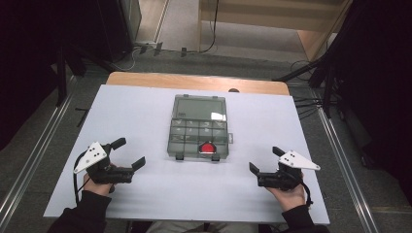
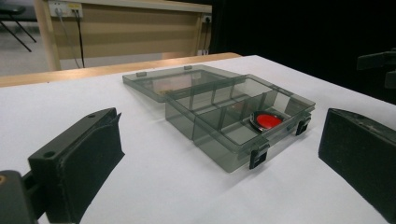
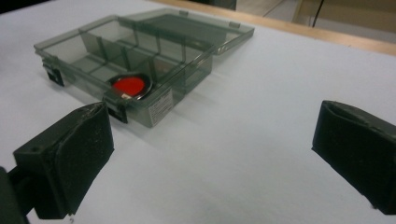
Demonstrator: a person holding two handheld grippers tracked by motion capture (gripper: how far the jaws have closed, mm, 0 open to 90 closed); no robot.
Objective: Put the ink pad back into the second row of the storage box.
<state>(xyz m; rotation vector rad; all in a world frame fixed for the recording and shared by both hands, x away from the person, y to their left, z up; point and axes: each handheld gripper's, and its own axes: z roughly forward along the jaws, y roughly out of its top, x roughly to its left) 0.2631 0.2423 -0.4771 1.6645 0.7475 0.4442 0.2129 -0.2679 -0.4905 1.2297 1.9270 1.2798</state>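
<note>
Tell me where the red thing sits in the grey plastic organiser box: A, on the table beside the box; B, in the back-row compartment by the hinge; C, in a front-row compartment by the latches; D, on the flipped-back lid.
C: the red thing lies inside the organiser box in a compartment of the row nearest the person, just behind the black latches; the lid lies folded back.

I am working in a lab or recording studio. Black curtains flank my white table. Cables trail over the grey floor.
</note>
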